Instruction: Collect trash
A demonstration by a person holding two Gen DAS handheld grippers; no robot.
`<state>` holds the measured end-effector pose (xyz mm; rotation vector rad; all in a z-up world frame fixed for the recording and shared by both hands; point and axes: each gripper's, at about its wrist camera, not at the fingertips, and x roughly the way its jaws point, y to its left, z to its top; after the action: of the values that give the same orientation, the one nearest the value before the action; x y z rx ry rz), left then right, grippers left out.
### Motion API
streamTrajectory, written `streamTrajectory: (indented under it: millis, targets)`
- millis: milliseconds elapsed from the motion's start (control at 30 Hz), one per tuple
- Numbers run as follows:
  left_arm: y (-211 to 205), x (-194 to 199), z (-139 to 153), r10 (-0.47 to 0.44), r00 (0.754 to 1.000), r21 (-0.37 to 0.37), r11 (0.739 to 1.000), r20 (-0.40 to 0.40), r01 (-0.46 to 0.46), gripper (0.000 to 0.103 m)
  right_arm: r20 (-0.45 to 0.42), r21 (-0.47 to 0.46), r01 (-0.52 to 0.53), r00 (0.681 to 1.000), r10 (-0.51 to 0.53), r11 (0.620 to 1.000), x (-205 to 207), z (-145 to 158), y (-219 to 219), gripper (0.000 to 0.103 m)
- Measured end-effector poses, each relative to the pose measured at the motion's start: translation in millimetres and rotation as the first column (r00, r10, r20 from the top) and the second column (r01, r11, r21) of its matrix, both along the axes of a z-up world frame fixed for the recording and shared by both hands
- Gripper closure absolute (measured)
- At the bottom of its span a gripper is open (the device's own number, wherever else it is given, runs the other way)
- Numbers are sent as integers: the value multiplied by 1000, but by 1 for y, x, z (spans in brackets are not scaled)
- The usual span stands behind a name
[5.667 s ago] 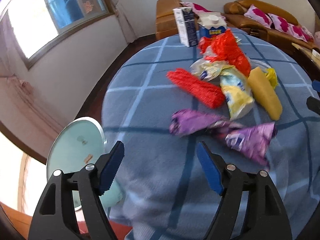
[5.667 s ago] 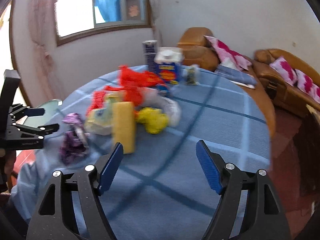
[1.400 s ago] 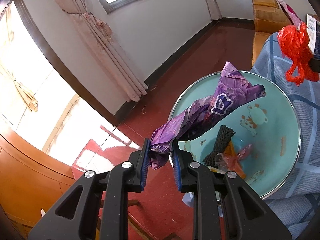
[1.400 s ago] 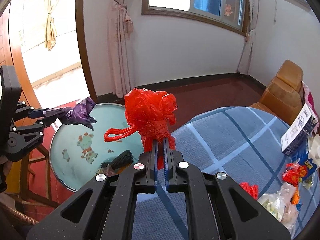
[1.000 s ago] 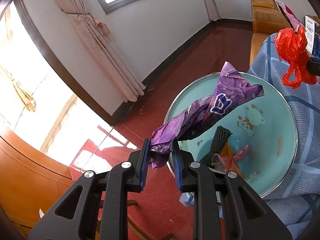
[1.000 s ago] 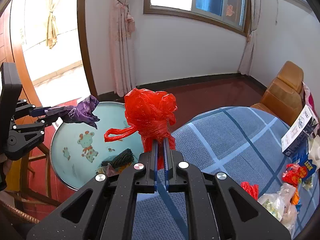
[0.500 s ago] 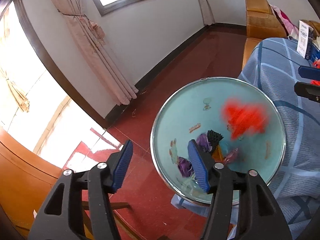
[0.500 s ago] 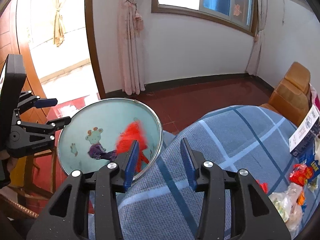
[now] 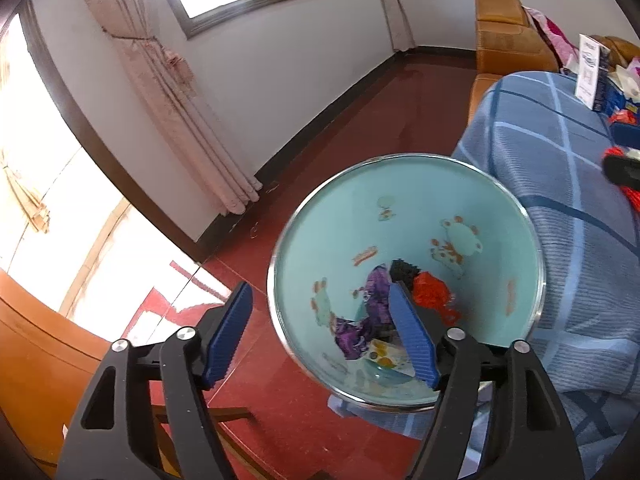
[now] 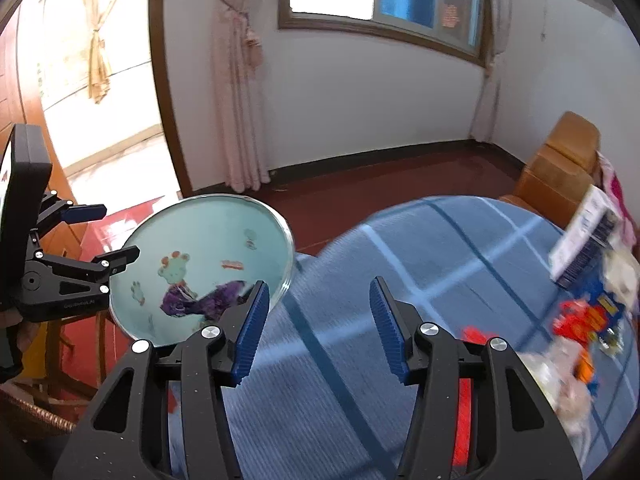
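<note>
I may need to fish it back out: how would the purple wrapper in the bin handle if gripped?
The purple wrapper lies crumpled and folded in the bin, so it is probably floppy and light. Its glossy film may slip from the pads unless pinched at a bunched fold.

Black gripper, ribbed blue pads

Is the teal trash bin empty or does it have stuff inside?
Not empty. The bin holds a purple wrapper and red bag at its bottom.
</note>
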<state>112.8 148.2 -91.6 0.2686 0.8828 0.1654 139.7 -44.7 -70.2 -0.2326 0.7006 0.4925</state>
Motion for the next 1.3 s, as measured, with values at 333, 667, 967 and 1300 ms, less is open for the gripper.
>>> streamTrajectory:
  millis: [333, 667, 967, 1300]
  targets:
    - [-84, -15, -1, -189, 982, -29, 981, 13, 189, 29, 37, 25, 326, 944, -327, 945, -63, 13, -155, 42]
    - [-189, -30, 8, -368, 928, -61, 927, 56, 371, 29, 27, 69, 566, 822, -568, 822, -129, -15, -262, 40]
    - [-254, -12, 4, -407, 912, -104, 906, 55, 410, 29, 11, 136, 605, 791, -612, 785, -150, -33, -282, 36]
    - [-274, 8, -26, -440, 897, -189, 885, -48, 425, 74, 3, 165, 601, 792, -610, 782, -153, -40, -283, 35]
